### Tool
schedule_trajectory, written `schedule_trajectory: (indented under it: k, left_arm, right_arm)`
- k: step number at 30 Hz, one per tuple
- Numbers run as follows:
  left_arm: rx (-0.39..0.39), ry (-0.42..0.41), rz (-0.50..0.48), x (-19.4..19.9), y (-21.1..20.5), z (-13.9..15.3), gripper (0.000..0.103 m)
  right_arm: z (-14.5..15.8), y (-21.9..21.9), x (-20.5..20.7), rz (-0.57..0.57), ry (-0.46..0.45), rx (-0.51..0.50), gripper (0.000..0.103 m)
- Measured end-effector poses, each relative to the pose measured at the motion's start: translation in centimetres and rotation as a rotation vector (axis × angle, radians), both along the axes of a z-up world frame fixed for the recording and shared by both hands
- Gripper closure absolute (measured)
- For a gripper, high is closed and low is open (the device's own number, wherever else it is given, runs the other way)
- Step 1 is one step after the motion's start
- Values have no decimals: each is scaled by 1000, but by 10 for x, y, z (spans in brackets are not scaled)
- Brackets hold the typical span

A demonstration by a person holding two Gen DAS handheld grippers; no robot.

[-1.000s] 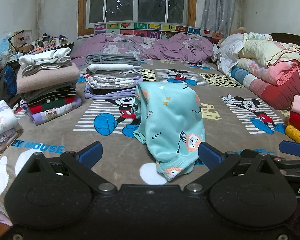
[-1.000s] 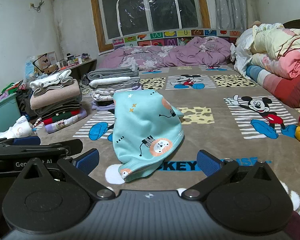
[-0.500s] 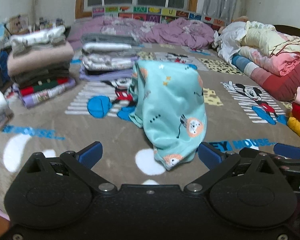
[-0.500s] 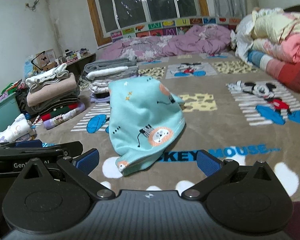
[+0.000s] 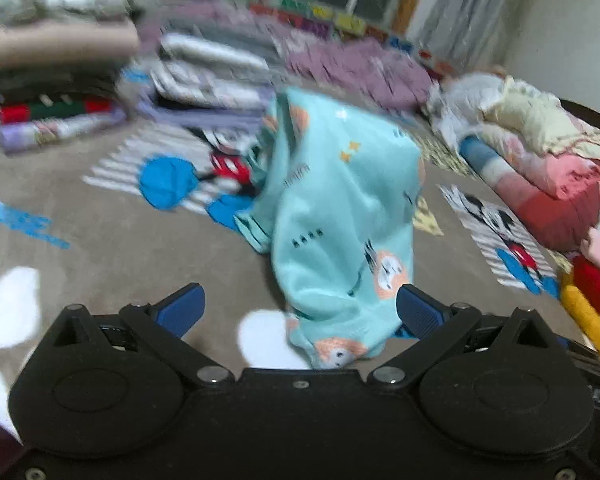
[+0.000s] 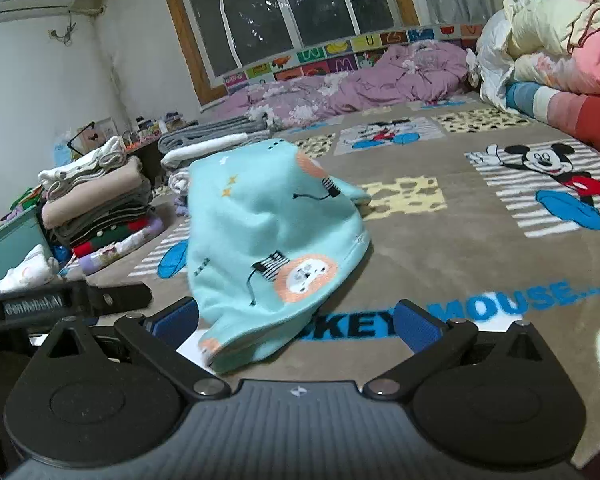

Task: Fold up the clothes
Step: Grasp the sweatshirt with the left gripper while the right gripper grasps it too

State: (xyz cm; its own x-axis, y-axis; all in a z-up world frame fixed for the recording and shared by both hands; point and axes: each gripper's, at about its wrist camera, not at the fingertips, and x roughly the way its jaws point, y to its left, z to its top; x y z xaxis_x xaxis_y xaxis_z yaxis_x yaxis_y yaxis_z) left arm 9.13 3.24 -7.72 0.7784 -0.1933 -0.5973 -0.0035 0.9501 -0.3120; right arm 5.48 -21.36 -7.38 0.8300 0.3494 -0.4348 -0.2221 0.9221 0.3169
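Note:
A crumpled teal garment with orange lion prints lies in a heap on the brown Mickey Mouse blanket. My left gripper is open, low over the blanket, and the garment's near hem lies between its blue fingertips. In the right wrist view the same teal garment sits just ahead, its near corner between the blue pads of my open right gripper. Neither gripper holds cloth. The left gripper body shows at the left of the right wrist view.
Two stacks of folded clothes stand at the left. A purple duvet lies under the window. Rolled quilts pile at the right. A teal bin stands off the bed's left edge.
Both grippers have moved forward and down toward the teal garment, so its near hem now lies between their fingers. The left wrist view is motion-blurred. The garment has not moved.

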Motion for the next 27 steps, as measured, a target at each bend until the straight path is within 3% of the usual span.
schedule_trajectory:
  k: [4,13,20,27]
  left_arm:
    - [-39,74,-46,25,5,-9,0]
    - [-74,20,-47,70,16,-3,0]
    - [-255,-48,-11,119,45,20,0]
    - [-385,11,-12,181,59,26,0]
  right_arm:
    - [-15,-8,20,7,-39,21,0]
    - [-39,-23,57,102,-93,161,0]
    - [-44,-30,82,159,-138,235,0]
    - [-46,-39,89,170,-119,276,0]
